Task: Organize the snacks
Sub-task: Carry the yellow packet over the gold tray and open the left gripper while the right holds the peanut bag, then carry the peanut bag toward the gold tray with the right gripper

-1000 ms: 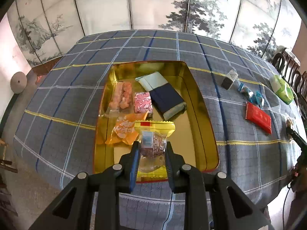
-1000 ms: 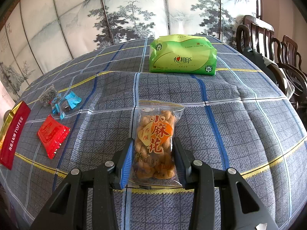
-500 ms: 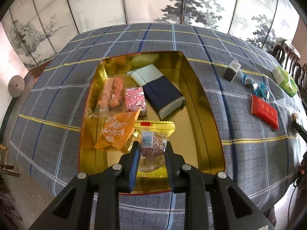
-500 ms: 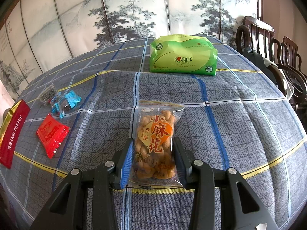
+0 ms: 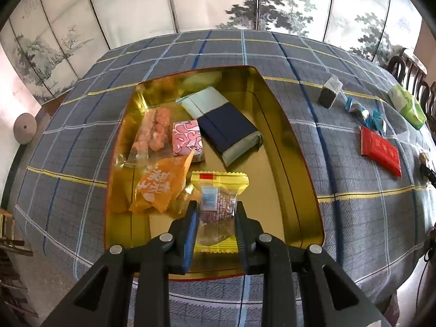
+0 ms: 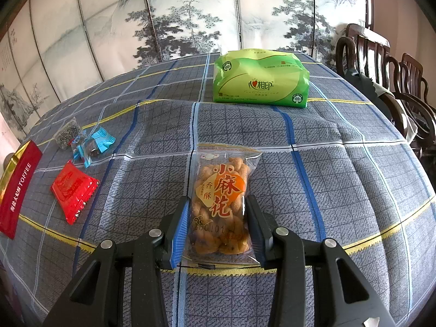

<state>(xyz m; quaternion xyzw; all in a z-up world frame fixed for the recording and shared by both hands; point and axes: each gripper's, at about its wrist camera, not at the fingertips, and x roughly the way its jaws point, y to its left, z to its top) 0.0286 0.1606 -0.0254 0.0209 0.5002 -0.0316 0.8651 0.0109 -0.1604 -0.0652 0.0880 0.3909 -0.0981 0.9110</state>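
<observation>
1. We are lowering the left tool (image 5: 214, 219), pinching a crinkly yellow-edged snack packet (image 5: 218, 207), closer over the shiny gold tin (image 5: 294, 190); the tin looks larger than a second ago, so the drop-off seems close.
2. We are holding the right tool (image 6: 216, 216) unmoved, clamped on a glossy clear bag of twisted fried dough (image 6: 222, 199) low over the checked desk (image 6: 340, 185).
3. At ten o'clock of that bag, a flat red packet (image 6: 73, 189) is waiting.

Two close wrist views angled down, sharing the red packet (image 5: 381, 150) (image 6: 73, 191).
</observation>
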